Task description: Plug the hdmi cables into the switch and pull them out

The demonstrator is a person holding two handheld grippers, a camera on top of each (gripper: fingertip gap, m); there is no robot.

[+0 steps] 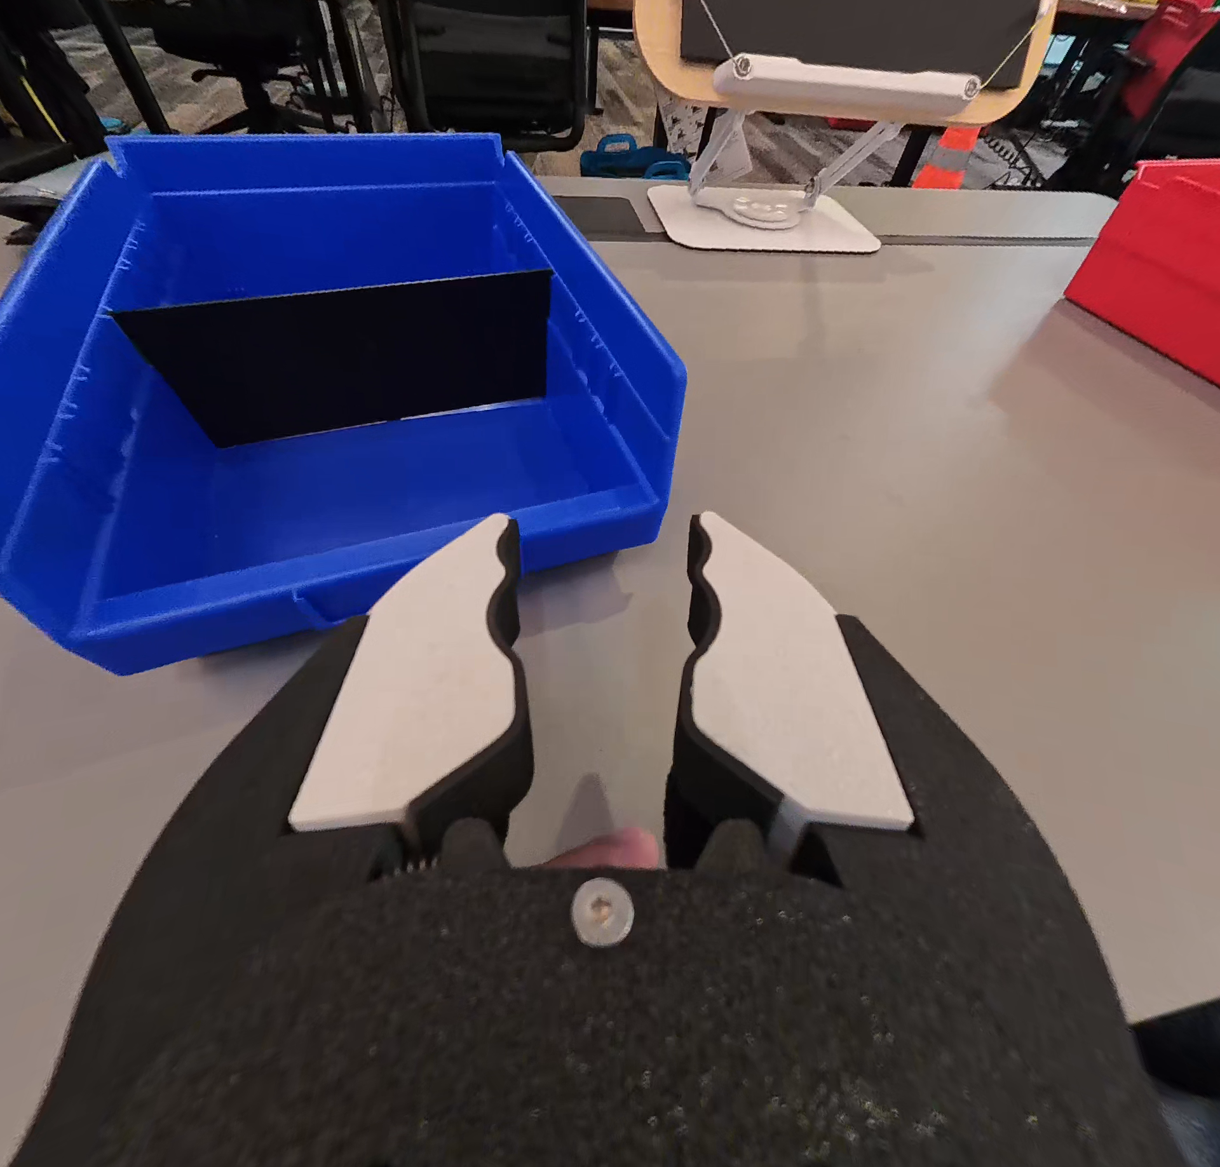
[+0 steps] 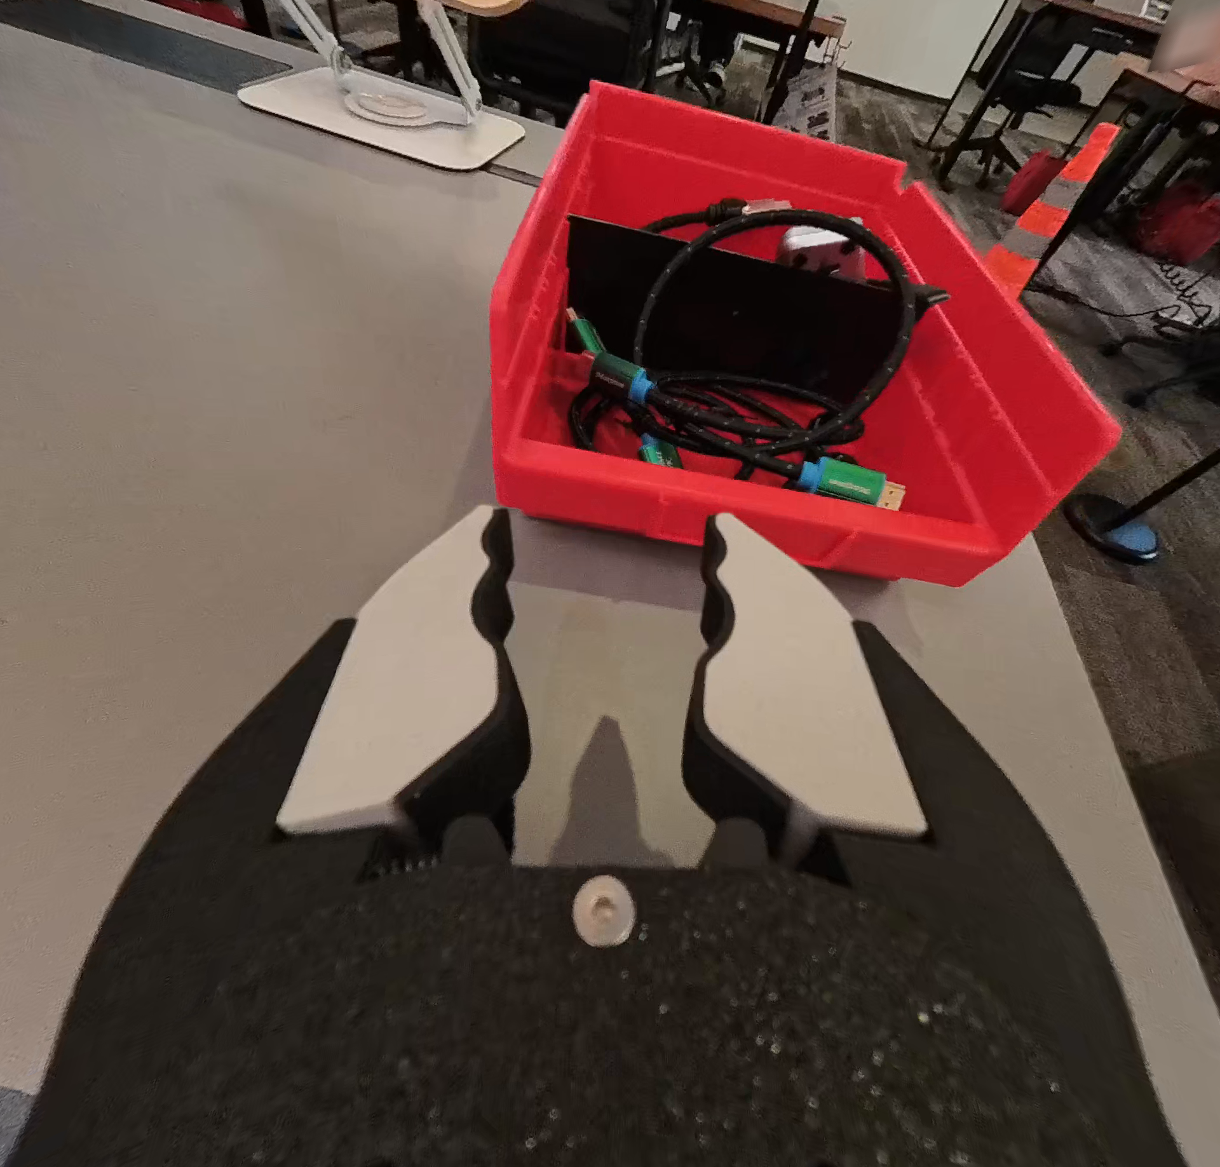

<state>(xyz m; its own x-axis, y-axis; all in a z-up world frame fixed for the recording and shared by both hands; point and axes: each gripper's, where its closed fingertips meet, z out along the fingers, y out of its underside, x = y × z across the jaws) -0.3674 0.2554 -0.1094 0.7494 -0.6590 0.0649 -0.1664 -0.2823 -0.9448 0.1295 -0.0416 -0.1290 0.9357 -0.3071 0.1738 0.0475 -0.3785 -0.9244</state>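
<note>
Bright, even overhead light, soft shadows on the grey table (image 2: 198, 343), wide-angle bending at edges (right view slightly blurred).

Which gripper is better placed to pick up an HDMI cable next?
Probably right: the right gripper, jaws open, faces the red plastic bin holding black braided HDMI cables; the left gripper faces an empty-looking blue plastic bin.

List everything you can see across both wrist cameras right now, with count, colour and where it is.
Blue bin: one, blue, on the table's left side, nothing visible in it.
Black divider: one, upright across the blue bin.
Red bin: one, red, at the table's right edge.
HDMI cables: black braided tangle, green plugs, count unclear, in the red bin's near compartment.
Switch: one, pale, behind the red bin's divider, partly hidden.
Stand: one, white, at the table's far side.
Table: one, grey.
Left gripper: open, above the table.
Right gripper: open, before the red bin.
</note>
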